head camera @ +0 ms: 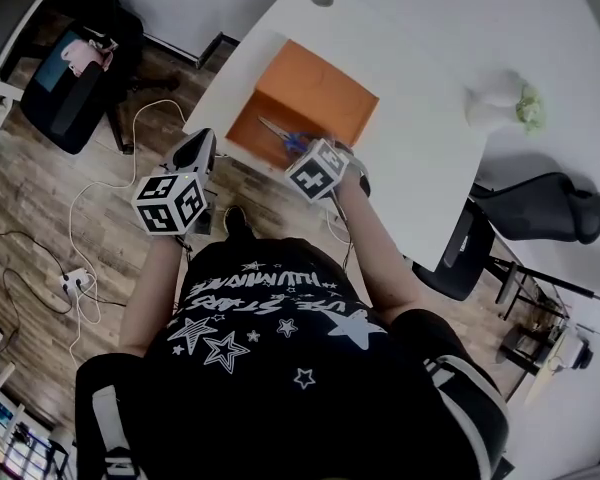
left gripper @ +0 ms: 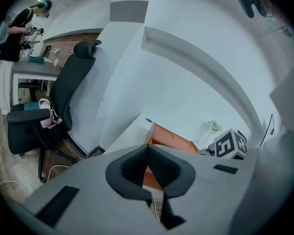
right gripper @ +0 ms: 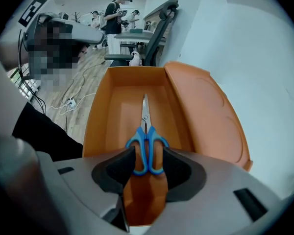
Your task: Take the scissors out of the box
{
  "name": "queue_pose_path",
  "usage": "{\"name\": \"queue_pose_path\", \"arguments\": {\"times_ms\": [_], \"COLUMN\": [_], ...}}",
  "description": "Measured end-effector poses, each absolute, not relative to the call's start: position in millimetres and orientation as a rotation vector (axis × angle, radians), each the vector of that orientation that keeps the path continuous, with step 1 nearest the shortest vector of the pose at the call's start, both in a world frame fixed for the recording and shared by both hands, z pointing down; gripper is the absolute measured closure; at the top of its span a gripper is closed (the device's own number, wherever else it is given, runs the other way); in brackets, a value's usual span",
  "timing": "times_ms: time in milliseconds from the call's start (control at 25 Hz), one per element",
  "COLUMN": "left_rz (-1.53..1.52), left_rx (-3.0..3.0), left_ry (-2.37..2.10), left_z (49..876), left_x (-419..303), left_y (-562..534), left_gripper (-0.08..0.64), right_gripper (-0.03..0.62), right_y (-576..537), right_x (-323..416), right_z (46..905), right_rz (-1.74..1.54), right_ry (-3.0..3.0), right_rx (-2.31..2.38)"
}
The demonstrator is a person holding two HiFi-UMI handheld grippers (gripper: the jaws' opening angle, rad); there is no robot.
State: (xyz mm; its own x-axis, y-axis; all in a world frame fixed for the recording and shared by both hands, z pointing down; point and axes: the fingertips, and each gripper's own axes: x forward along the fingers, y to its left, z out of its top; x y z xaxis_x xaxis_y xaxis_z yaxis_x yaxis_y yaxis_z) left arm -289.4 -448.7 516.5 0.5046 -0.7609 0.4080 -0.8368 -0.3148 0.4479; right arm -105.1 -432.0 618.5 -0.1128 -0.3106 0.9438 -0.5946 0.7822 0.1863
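1. Pointing steeply down into the orange box [right gripper: 105, 111], the right gripper [right gripper: 148, 156] hangs over the box's near end, with the forearm reaching in from the box's near side.
2. Right fingers [right gripper: 118, 166] are spread wide, one on each side of the blue handles, pads not pressing them.
3. Scissors [right gripper: 146, 140] lie flat on the box floor along its length, handles at the near end and blades toward the far end.
4. Lid [right gripper: 206, 116] is folded open, lying flat to the right of the box on the white bench [head camera: 420, 58].
5. Left gripper [left gripper: 148, 153] is held left of the box, off the bench over the wood floor [head camera: 40, 218], and is tilted slightly down toward the box.
6. Left fingers [left gripper: 134, 168] are closed together, with nothing between them.
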Motion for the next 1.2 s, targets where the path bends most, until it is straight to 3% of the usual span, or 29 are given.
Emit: {"name": "queue_pose_path", "arguments": {"times_ms": [400, 560, 1200], "left_rz": [0.151, 0.151, 0.134], "left_rx": [2.142, 2.141, 2.133], "left_ry": [-1.279, -1.271, -1.274], "left_z": [521, 524, 521], "left_x": [-309, -309, -311], "left_y": [-458, -460, -453], "left_gripper": [0.541, 0.541, 0.541], "right_gripper": [0.435, 0.479, 0.486], "right_y": [-429, -426, -424], "right_x": [-115, -119, -118], "right_z": [629, 631, 628], "right_rz": [0.360, 0.391, 0.366], "right_ry": [-1.650, -1.636, -1.647], "right_rx": [0.594, 0.551, 0.539]}}
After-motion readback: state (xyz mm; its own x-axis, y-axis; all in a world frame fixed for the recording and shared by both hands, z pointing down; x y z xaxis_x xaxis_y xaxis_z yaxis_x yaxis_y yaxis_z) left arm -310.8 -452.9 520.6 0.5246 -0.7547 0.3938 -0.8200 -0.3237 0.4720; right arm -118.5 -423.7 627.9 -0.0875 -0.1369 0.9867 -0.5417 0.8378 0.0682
